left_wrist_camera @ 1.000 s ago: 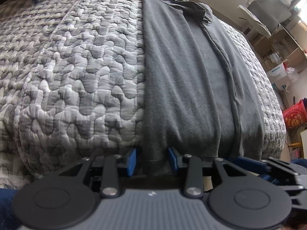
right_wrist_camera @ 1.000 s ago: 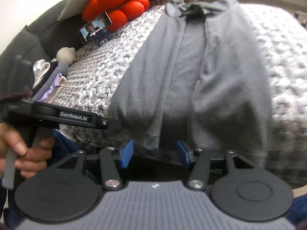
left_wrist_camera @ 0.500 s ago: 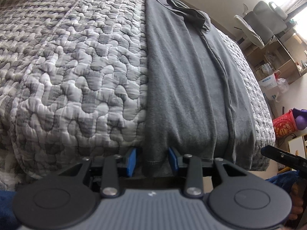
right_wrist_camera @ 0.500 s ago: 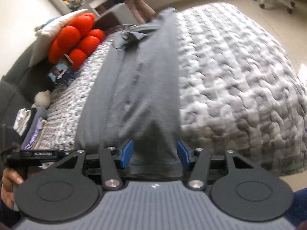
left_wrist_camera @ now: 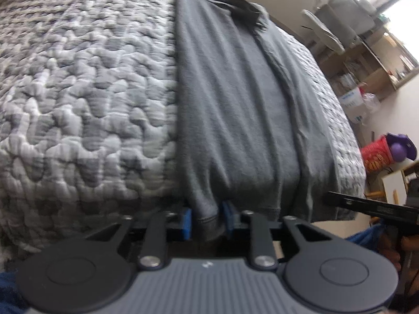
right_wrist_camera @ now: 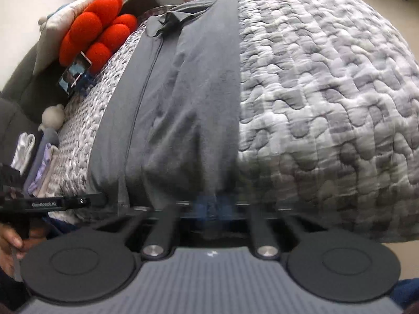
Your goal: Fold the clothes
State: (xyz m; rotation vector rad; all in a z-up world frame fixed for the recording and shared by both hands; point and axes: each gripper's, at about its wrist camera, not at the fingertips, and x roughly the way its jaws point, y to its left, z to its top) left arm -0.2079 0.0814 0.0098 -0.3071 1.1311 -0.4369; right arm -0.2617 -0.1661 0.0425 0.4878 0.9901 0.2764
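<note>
A grey collared shirt [left_wrist_camera: 235, 104] lies lengthwise on a grey quilted bed [left_wrist_camera: 78, 104], sides folded in, collar at the far end. My left gripper [left_wrist_camera: 207, 218] is at the near hem's left corner. Its jaws are closing, and the blue pads [left_wrist_camera: 186, 222] squeeze the bunched hem between them. In the right wrist view the shirt [right_wrist_camera: 183, 104] runs up the middle. My right gripper [right_wrist_camera: 214, 206] sits at the hem's right corner, its jaws closing, motion-blurred, on the cloth. The left tool's black bar [right_wrist_camera: 52, 202] shows at the hem's other corner.
Red round cushions [right_wrist_camera: 97, 34], a small screen on a stand [right_wrist_camera: 76, 76], a white plush toy [right_wrist_camera: 52, 113] and a stack of folded clothes [right_wrist_camera: 39, 162] lie left of the shirt. Quilt [right_wrist_camera: 327, 104] spreads to the right. Shelves [left_wrist_camera: 366, 65] and a red bag [left_wrist_camera: 377, 154] stand beyond the bed.
Both pairs of pads have drawn in on the shirt's hem. The right gripper slid rightward along the hem to its right corner and rolled a little. The left gripper stayed put.
</note>
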